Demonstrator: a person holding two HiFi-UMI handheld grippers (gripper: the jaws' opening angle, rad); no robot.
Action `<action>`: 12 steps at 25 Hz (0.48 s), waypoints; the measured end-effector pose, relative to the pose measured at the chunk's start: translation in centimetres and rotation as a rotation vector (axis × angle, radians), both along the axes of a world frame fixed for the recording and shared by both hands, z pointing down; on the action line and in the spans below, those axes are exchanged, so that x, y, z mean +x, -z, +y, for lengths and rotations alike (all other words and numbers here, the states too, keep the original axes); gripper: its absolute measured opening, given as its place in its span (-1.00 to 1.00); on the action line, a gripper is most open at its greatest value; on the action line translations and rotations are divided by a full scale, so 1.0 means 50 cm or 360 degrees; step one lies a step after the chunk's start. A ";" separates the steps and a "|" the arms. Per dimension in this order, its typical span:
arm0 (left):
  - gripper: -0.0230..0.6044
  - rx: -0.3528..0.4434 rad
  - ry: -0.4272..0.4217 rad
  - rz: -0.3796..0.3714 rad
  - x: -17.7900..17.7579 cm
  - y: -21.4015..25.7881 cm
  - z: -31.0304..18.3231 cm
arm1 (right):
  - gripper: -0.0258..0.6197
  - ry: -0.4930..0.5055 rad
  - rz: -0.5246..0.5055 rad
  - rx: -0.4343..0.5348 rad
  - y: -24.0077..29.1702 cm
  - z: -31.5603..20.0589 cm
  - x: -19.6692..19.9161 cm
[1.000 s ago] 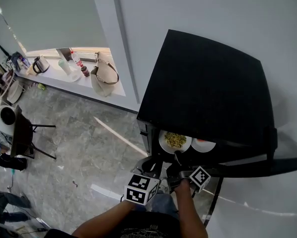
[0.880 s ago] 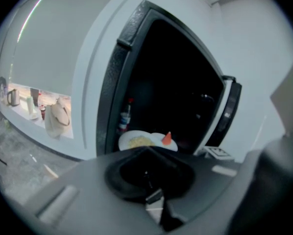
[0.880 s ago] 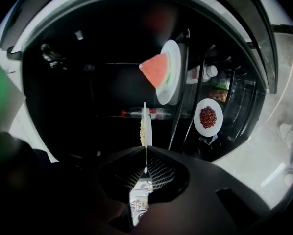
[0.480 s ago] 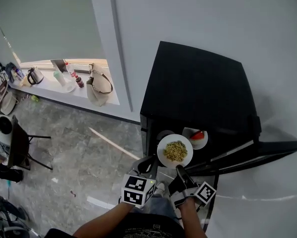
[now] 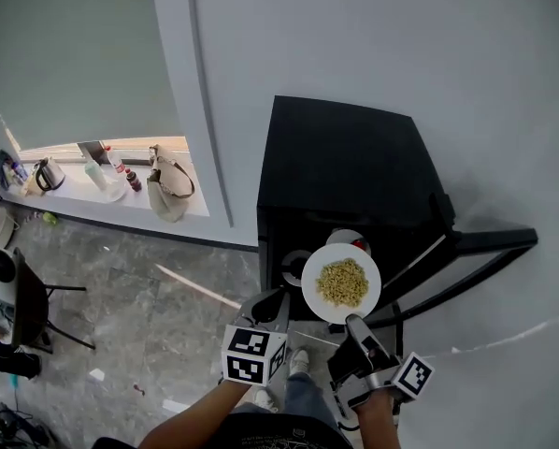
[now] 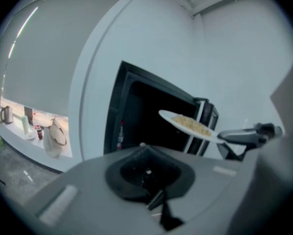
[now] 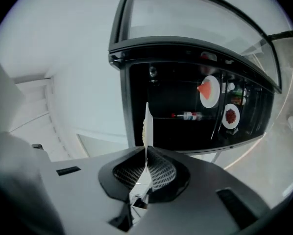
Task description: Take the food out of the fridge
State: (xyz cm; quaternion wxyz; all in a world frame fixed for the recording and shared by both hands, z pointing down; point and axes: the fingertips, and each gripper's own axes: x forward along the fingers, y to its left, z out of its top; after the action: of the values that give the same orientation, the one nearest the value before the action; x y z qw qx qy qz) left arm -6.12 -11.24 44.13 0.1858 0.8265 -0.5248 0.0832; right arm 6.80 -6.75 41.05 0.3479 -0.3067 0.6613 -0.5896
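**Head view.** We see the right gripper (image 5: 354, 325) with its fingers clamped on the near rim of a white plate (image 5: 309, 286). The plate carries yellowish food (image 5: 341, 282) and is held level, outside and just in front of the black fridge (image 5: 345, 166), whose door (image 5: 485, 243) stands open. The left gripper (image 5: 268, 305) hovers near the plate's lower left, apart from it, its fingers together on nothing.

**Right gripper view.** We see the plate edge-on, pinched between the ribbed fingers (image 7: 159, 170). Inside the fridge stand a plate with a red wedge (image 7: 209, 90), a plate of dark red food (image 7: 230, 115) and a lying bottle (image 7: 188, 115)
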 end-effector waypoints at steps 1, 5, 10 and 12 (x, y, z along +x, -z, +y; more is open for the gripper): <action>-0.94 0.0010 -0.0016 0.0010 0.003 0.009 0.005 | -0.90 0.0000 0.0001 0.0022 0.023 0.008 -0.001; -0.94 0.0045 -0.0080 0.0032 0.020 0.042 0.016 | -0.90 0.0029 0.0014 0.0111 0.110 0.027 -0.007; -0.94 0.0087 -0.0126 0.0093 0.028 0.091 0.018 | -0.90 0.0058 0.0003 0.0166 0.192 0.024 -0.022; -0.94 0.0110 -0.0142 0.0123 0.037 0.113 0.013 | -0.90 0.0078 0.0025 0.0171 0.214 0.007 -0.026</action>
State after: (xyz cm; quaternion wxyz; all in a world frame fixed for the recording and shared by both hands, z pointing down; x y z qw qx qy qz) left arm -4.27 -10.58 38.47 0.1732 0.8576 -0.4825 0.0413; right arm 5.50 -6.41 30.37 0.3441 -0.2760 0.7021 -0.5591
